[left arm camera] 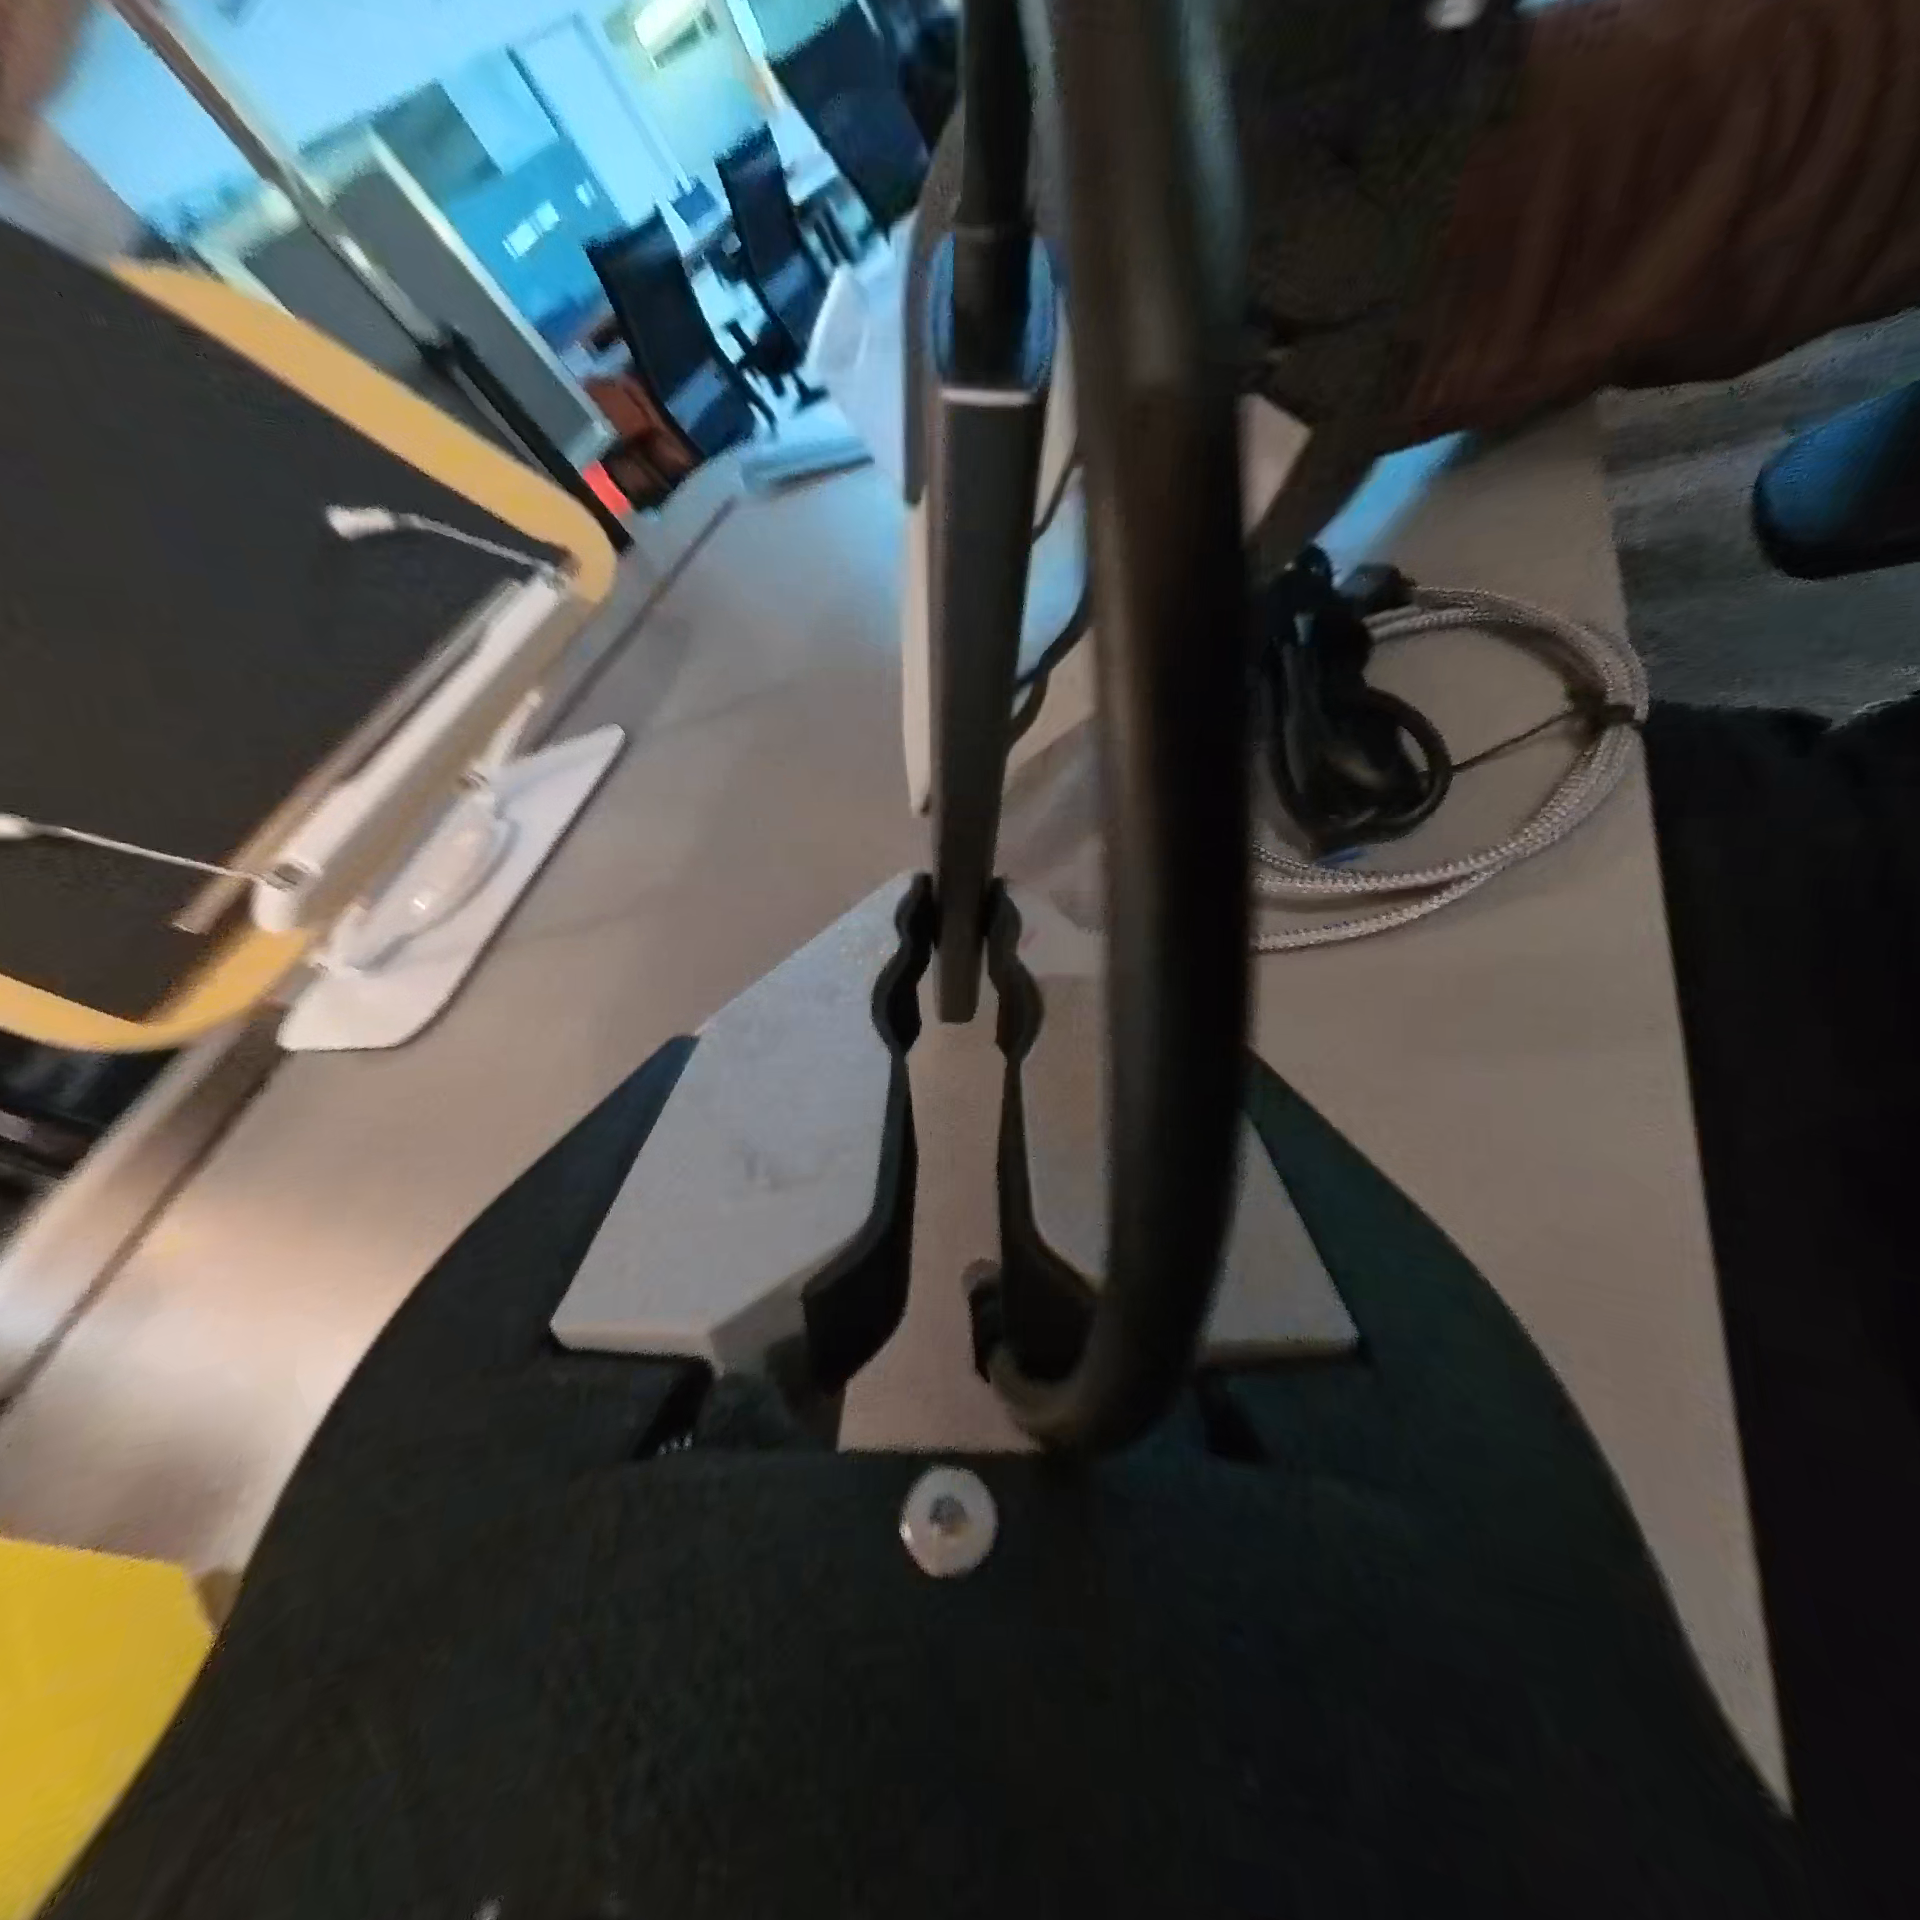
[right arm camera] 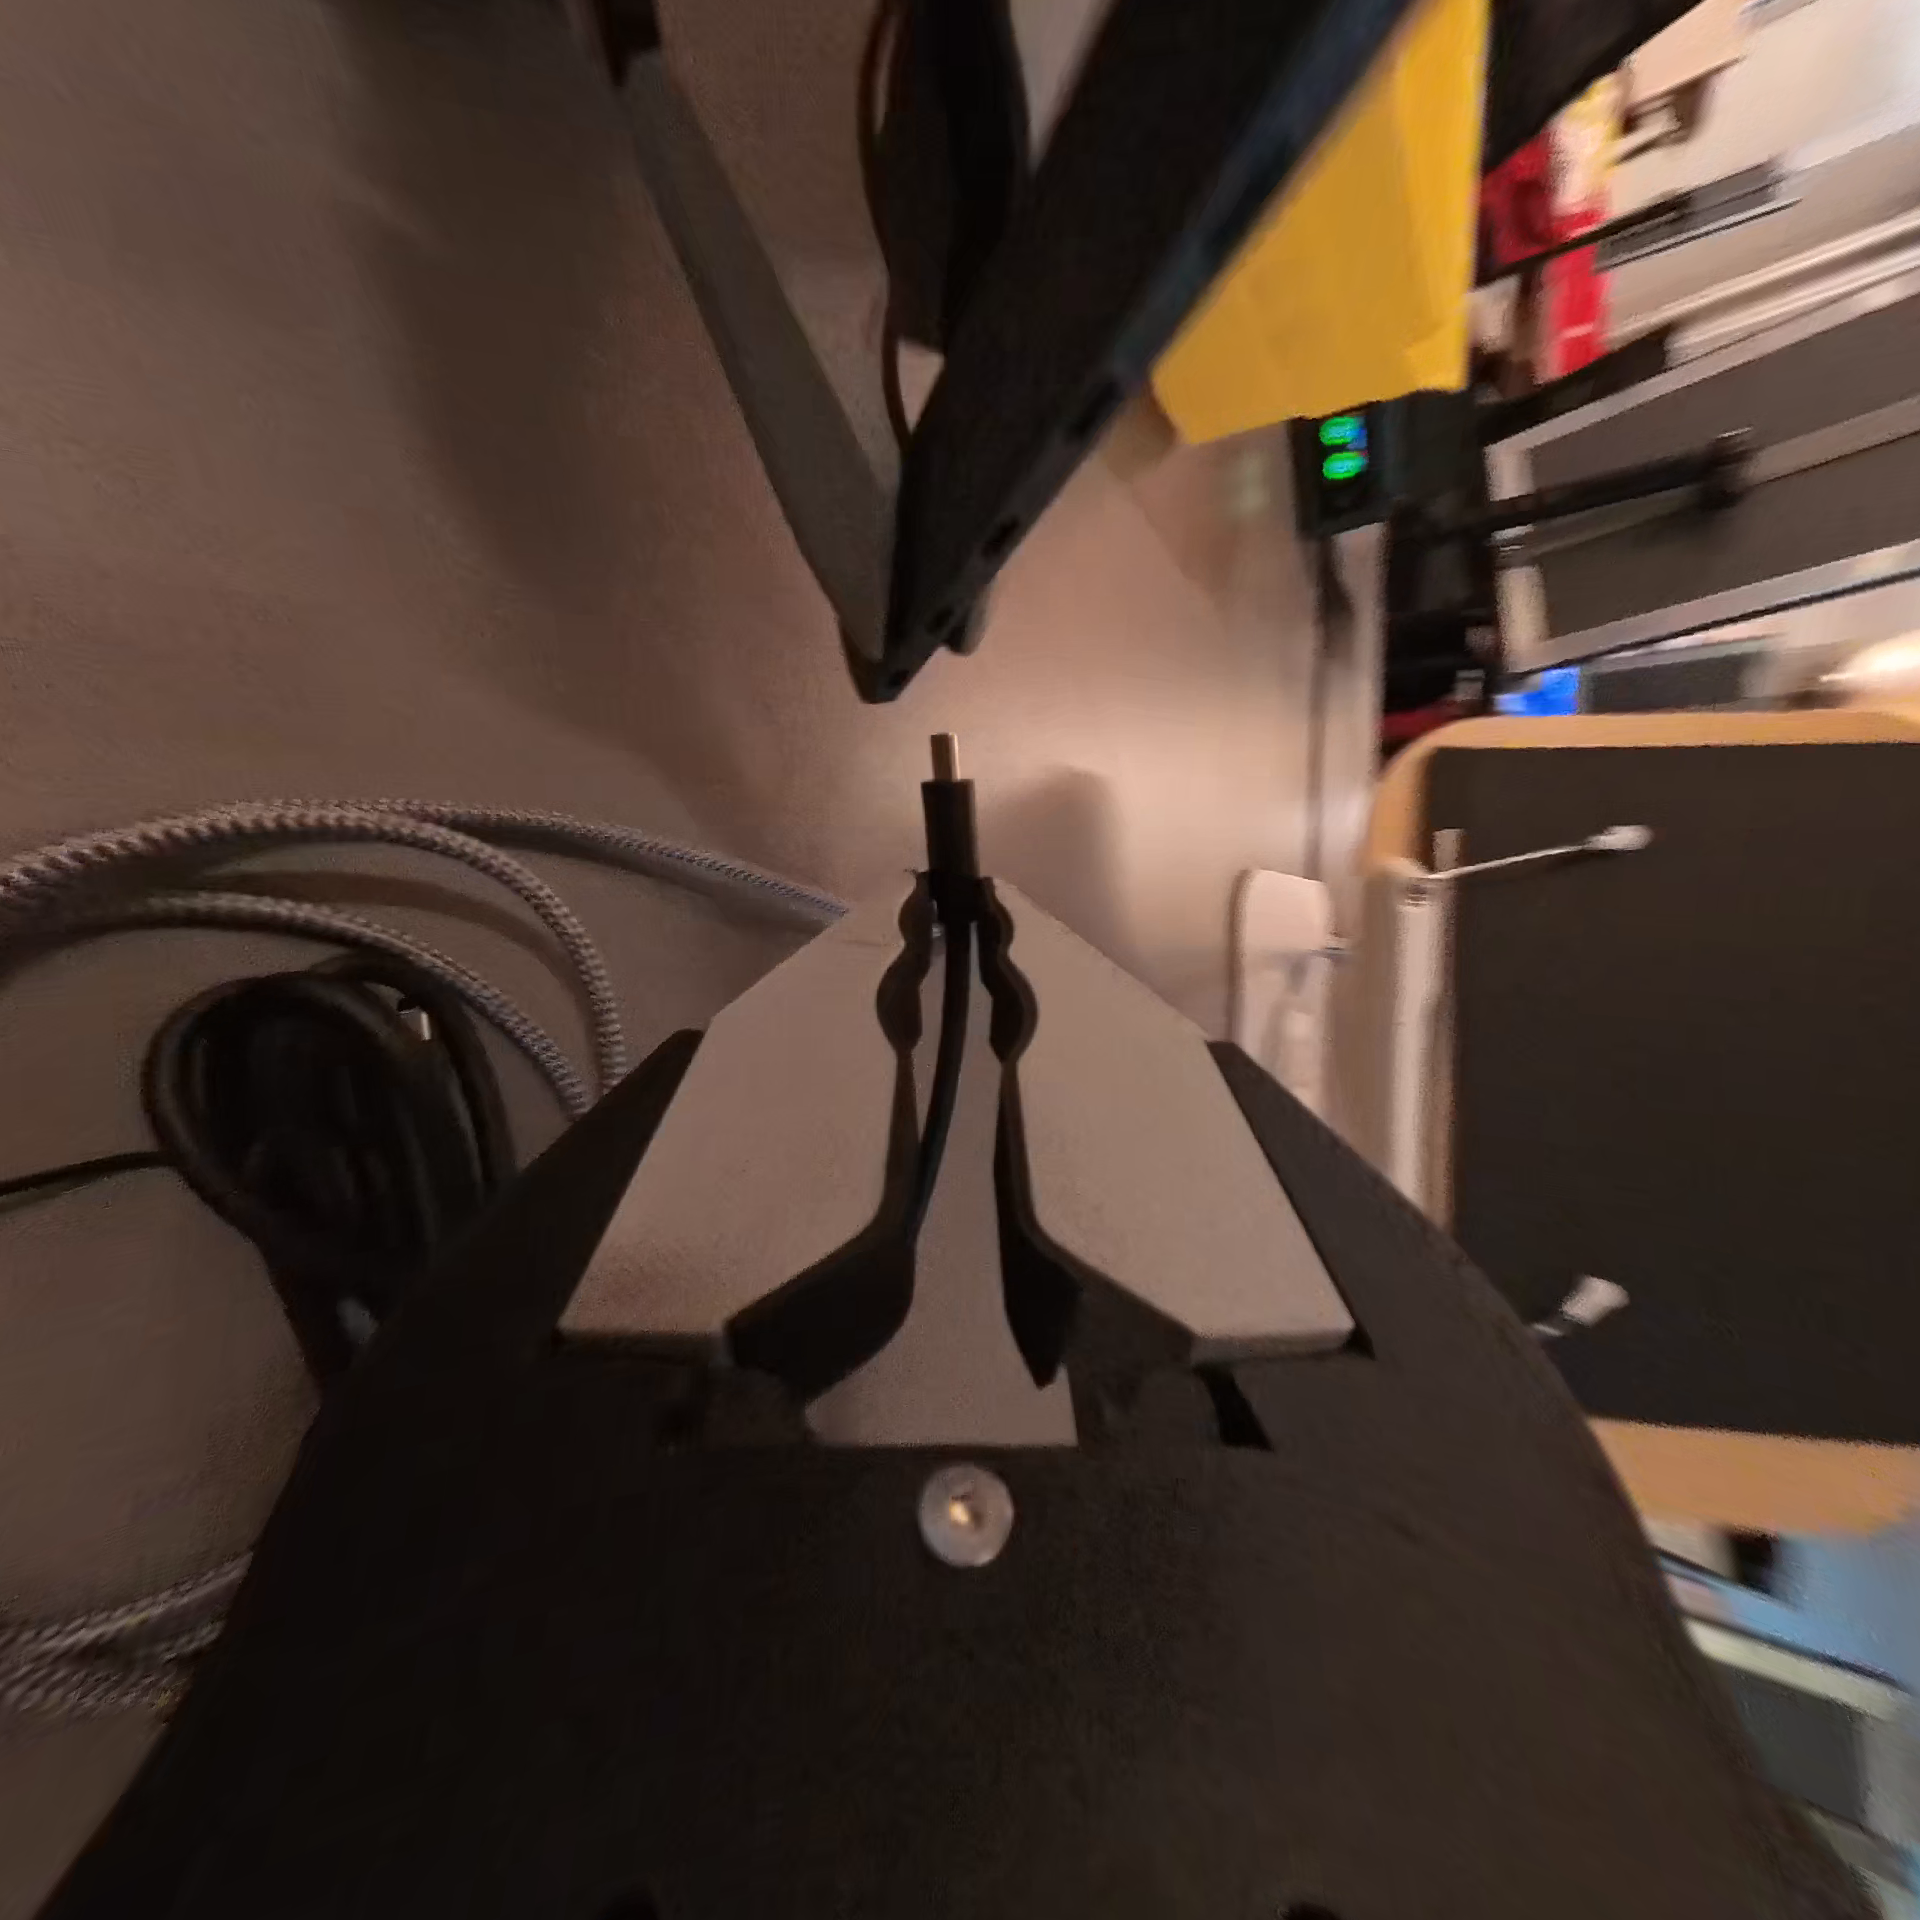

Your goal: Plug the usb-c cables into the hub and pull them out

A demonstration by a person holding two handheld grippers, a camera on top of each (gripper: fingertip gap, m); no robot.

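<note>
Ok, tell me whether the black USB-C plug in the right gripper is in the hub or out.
Out. The USB-C plug sits pinched in the right gripper, its bare metal tip exposed, with a visible gap to the hub ahead.

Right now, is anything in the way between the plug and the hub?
Nothing visible is. The right hand-held gripper holds the black cable's plug, and only open space lies between its metal tip and the hub's edge just ahead.
</note>
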